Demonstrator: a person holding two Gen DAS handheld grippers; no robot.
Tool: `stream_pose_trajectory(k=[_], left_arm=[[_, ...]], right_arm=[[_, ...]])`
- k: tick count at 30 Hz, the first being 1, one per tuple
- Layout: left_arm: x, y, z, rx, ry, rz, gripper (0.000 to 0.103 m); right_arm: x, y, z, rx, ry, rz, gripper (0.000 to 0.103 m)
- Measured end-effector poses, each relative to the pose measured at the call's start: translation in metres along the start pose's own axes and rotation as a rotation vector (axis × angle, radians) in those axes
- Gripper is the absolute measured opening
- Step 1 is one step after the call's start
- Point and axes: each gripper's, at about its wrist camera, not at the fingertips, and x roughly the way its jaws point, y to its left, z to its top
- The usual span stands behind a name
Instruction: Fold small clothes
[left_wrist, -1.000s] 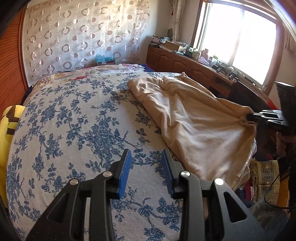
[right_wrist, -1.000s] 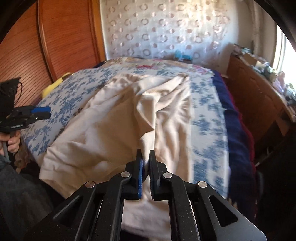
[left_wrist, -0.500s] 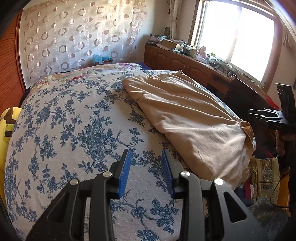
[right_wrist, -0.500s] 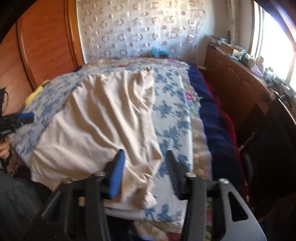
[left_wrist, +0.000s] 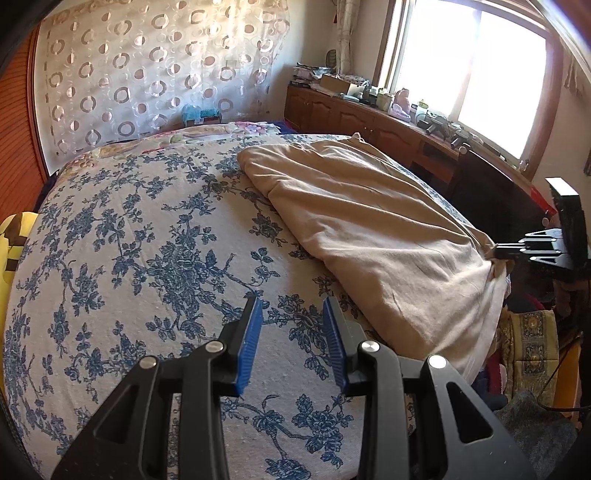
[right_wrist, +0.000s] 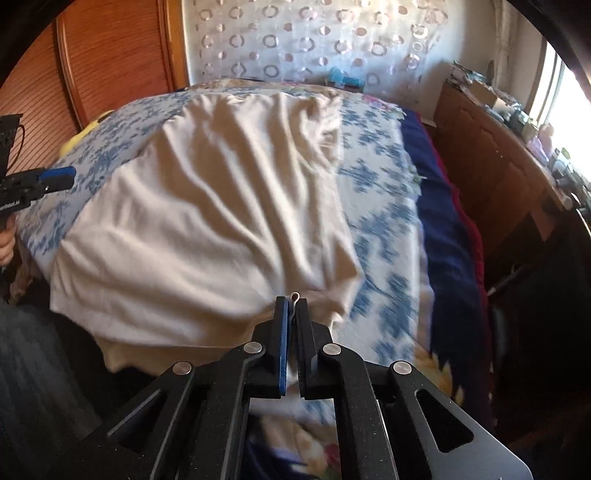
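From the left wrist I see my left gripper (left_wrist: 291, 343) hanging over the bed (left_wrist: 147, 258), jaws apart and empty, the beige garment (left_wrist: 369, 229) lying well to its right. From the right wrist, my right gripper (right_wrist: 292, 310) has its jaws clamped on the garment's near corner. I should lift gently, keeping the hem taut. The bed's right edge is close; open bedspread lies left.

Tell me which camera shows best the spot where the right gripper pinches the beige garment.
The right wrist view: the right gripper is shut on the beige garment at its near edge, seen close up. The left wrist view shows that grip only small and side-on at the picture's right edge.
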Motion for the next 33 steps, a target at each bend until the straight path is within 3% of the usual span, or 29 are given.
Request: stream_pose_trajectory(k=[5, 7, 9, 11, 12, 22, 33], left_arm=[[0.003, -0.008, 0.000, 0.013, 0.005, -0.006, 0.033], [0.003, -0.010, 0.000, 0.020, 0.007, -0.008, 0.033], [0.003, -0.013, 0.000, 0.027, 0.008, -0.010, 0.033], [0.004, -0.014, 0.000, 0.030, 0.009, -0.009, 0.033], [0.004, -0.014, 0.000, 0.028, 0.009, -0.009, 0.033], [0.005, -0.016, -0.003, 0.028, 0.018, -0.010, 0.033], [0.000, -0.042, -0.011, 0.077, 0.034, -0.108, 0.033]], right_arm=[[-0.018, -0.021, -0.010, 0.050, -0.019, 0.006, 0.002], [-0.021, -0.025, -0.008, 0.074, -0.041, -0.005, 0.008], [-0.020, -0.025, -0.005, 0.083, -0.057, -0.015, 0.029], [-0.017, -0.024, -0.002, 0.094, -0.067, -0.009, 0.043], [-0.014, -0.022, -0.001, 0.097, -0.069, -0.004, 0.046], [0.004, -0.020, -0.004, 0.108, -0.054, -0.011, 0.056], [0.016, -0.022, -0.012, 0.121, -0.035, -0.026, 0.062]])
